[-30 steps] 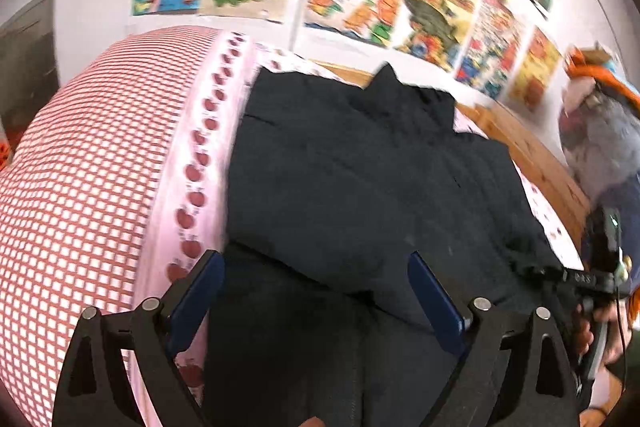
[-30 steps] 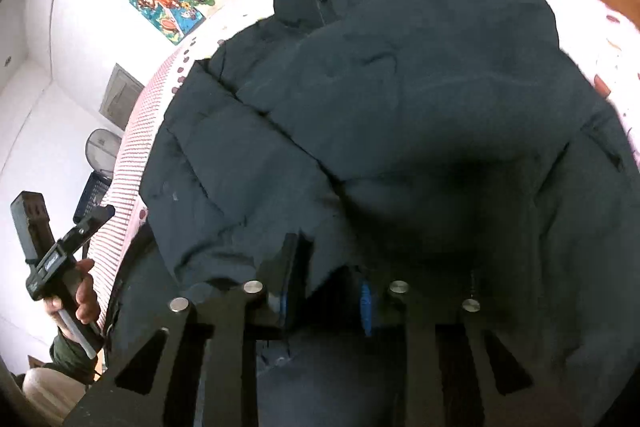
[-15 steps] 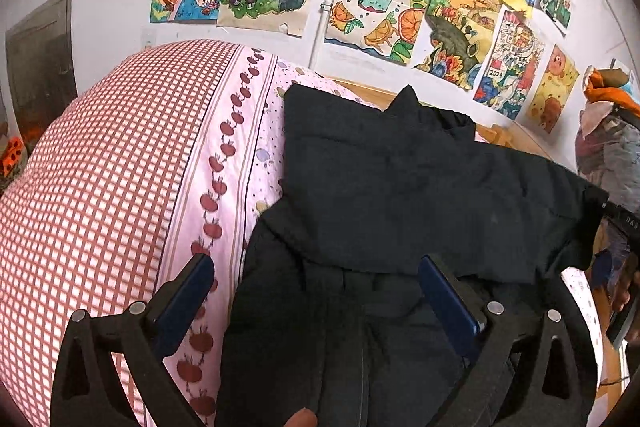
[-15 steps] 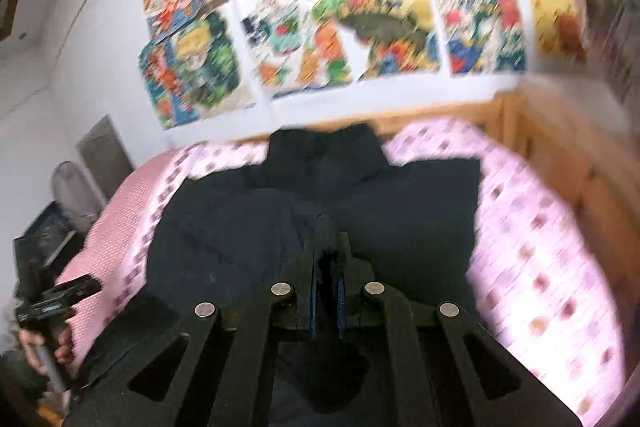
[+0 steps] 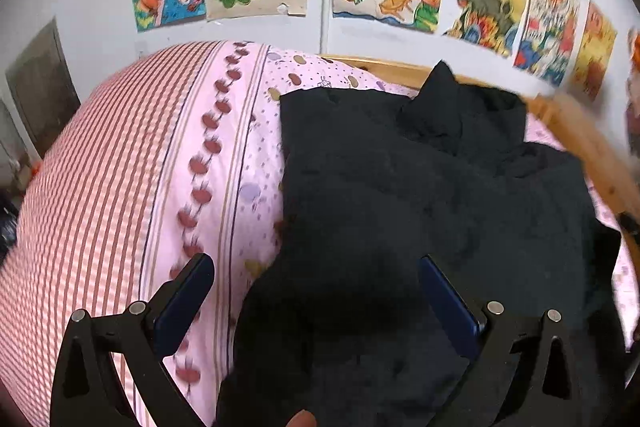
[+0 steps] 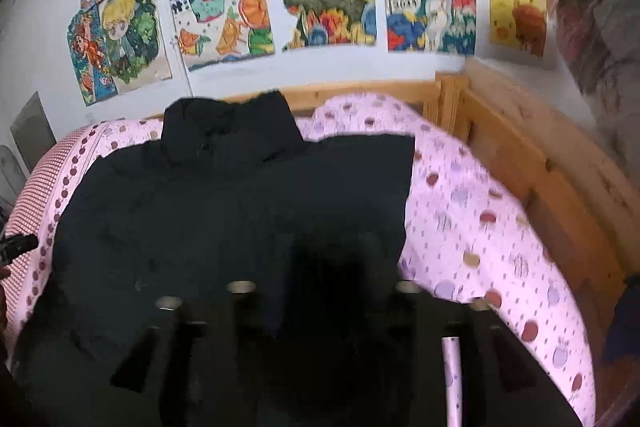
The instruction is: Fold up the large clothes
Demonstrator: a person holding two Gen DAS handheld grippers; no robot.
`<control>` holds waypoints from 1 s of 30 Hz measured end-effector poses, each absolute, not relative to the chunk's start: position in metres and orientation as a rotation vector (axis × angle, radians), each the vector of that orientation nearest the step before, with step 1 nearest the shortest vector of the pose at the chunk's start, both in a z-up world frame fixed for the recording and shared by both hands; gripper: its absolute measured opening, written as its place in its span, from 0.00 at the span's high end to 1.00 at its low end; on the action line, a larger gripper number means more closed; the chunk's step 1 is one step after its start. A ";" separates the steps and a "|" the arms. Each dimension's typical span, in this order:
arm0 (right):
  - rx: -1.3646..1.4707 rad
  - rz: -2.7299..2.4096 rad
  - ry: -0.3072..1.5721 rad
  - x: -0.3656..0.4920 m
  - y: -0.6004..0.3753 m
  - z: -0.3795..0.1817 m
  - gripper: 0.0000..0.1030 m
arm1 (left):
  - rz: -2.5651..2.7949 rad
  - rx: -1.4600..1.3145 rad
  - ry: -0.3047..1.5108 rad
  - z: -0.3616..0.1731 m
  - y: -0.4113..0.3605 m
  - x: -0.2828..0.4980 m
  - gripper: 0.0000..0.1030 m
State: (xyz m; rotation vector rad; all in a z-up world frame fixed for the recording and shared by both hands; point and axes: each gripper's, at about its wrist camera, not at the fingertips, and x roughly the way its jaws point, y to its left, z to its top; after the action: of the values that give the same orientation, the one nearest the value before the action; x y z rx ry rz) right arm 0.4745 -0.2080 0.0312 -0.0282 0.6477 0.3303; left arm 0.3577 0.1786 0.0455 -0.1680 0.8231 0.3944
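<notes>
Black jacket (image 5: 420, 195) lies mid-bed, collar toward the headboard (image 6: 360, 89). My left tongs (image 5: 316, 279) hang spread wide, empty. My right tongs (image 6: 320, 291) have just been opening, nothing pinched. The puffy folded sleeve could spring back open.

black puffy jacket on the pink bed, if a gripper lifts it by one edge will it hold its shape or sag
The black puffy jacket would probably sag: it already lies in soft, rumpled folds on the pink patterned bedsheet. Its padded, thick look suggests it is bulky yet fairly light. A grip at one edge would likely let the folded layers slide open, so two grip points seem safer.
</notes>
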 end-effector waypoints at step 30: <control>-0.285 0.523 0.723 0.480 -0.129 -0.079 0.20 | 0.372 0.179 0.718 -0.055 0.120 0.415 0.00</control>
State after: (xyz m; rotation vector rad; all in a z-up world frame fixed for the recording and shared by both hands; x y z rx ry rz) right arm 0.4798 -0.1287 -0.0789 -0.2854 0.7229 0.5228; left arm 0.4153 0.1204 -0.0555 0.1792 0.7181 0.3716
